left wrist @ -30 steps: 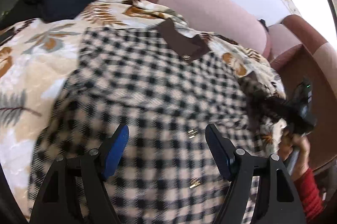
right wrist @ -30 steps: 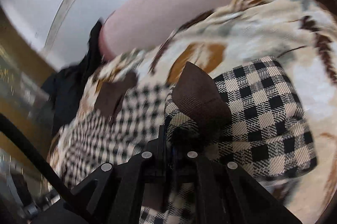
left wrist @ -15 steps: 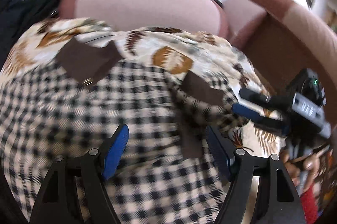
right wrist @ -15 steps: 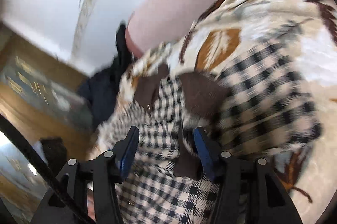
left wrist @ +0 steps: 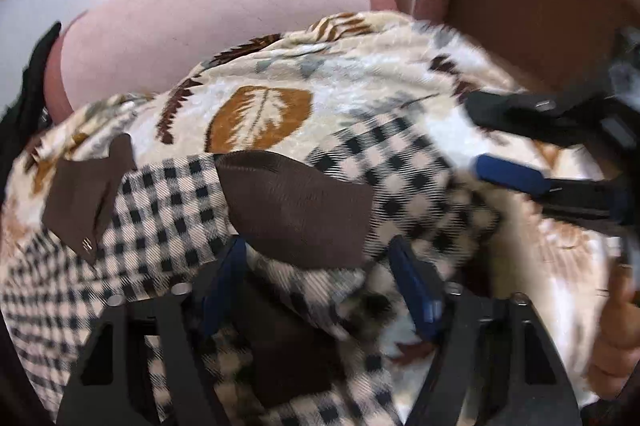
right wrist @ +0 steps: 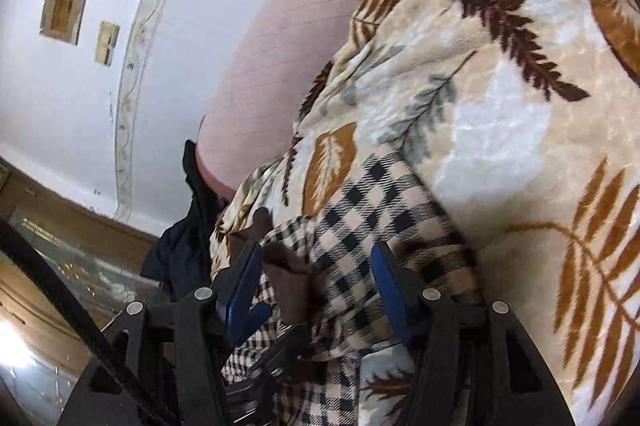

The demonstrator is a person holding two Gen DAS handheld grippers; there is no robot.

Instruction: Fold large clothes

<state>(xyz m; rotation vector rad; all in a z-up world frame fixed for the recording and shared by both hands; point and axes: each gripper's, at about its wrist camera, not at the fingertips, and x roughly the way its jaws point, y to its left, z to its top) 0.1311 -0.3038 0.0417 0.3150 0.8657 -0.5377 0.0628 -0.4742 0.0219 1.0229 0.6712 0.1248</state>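
Note:
A black-and-cream checked shirt [left wrist: 168, 222] with brown collar and cuff patches [left wrist: 296, 205] lies on a leaf-print blanket [left wrist: 280, 97] on the sofa. Its right part is folded over in a bunch. My left gripper [left wrist: 320, 278] is open, its blue pads on either side of the bunched checked cloth below the brown patch. My right gripper [right wrist: 316, 282] is open over the same fold [right wrist: 360, 226]; it also shows in the left wrist view [left wrist: 508, 145] at the right, open and just right of the shirt.
The pink sofa backrest [left wrist: 216, 13] runs behind the blanket, with a brown armrest [left wrist: 532, 1] at the right. Dark clothes [right wrist: 180, 250] lie heaped at the sofa's far left end. A white wall [right wrist: 80, 105] stands behind.
The right gripper let go of the shirt's folded sleeve part and opened. The left gripper moved right and forward onto the folded bunch, staying open.

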